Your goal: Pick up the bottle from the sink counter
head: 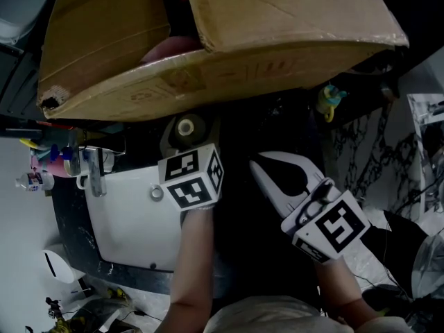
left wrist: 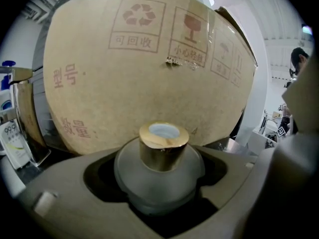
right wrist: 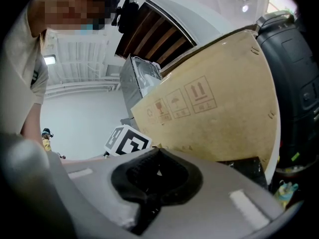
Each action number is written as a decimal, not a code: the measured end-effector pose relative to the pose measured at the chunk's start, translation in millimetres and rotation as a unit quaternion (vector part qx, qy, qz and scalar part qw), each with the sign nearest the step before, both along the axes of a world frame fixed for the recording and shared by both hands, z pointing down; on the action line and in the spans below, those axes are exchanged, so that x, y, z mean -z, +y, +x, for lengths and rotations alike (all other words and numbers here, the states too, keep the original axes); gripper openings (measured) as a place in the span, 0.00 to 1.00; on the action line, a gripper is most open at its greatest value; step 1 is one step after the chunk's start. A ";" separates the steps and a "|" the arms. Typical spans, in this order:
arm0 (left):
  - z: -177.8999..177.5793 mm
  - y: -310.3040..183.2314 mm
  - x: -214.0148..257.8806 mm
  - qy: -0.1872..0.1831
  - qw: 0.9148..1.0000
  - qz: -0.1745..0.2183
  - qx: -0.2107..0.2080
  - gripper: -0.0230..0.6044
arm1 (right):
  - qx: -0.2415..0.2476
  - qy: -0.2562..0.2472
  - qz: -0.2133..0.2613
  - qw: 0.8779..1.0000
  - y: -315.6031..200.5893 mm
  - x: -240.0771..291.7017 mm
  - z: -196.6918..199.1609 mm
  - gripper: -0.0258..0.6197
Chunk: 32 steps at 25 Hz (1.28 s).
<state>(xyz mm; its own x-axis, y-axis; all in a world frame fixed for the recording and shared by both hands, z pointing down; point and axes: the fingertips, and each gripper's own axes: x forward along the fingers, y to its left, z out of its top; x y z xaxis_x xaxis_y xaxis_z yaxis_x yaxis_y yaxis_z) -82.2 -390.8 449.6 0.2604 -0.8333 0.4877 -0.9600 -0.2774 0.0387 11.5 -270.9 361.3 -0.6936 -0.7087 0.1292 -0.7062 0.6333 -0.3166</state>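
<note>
The grasp looks done: the left gripper [head: 184,136] is clamped on the bottle [left wrist: 158,173], its jaws pressed to the rounded frosted body on both sides, the gold cap [left wrist: 163,144] standing up between them. What I judge is left is the lift clear of the counter; no view shows whether the base is already off the dark surface. In the head view the bottle sits at centre frame, just above the white sink [head: 125,220] and right under the cardboard box [head: 229,68] that fills the top. The left forearm comes up from bottom centre, gripper pointing towards the box. The right gripper [head: 258,164] hangs at centre right, angled to the upper left, its jaws together with nothing between them.
</note>
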 end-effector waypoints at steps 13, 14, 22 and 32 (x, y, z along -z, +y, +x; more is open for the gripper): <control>0.2 3.7 2.6 0.018 0.999 0.009 -0.037 0.60 | -0.019 -0.034 0.014 0.999 -5.9 15.5 6.7 0.04; -0.4 4.3 3.9 0.027 0.999 0.009 -0.040 0.60 | -0.020 -0.028 0.017 0.999 -6.0 14.7 7.8 0.04; -5.3 14.2 14.8 0.116 0.992 0.008 -0.044 0.60 | -0.015 -0.015 0.005 1.000 -0.7 8.6 2.4 0.04; -12.7 51.0 46.7 0.234 0.970 0.037 -0.054 0.60 | -0.024 0.017 0.005 1.000 13.1 8.2 -2.4 0.04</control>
<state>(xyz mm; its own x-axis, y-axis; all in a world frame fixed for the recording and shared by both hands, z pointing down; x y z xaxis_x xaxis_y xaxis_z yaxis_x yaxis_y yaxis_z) -94.9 -339.8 402.9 0.5265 -0.8168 0.2356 -0.8074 -0.3937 0.4394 9.1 -257.9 353.1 -0.6537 -0.7430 0.1439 -0.7462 0.6012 -0.2859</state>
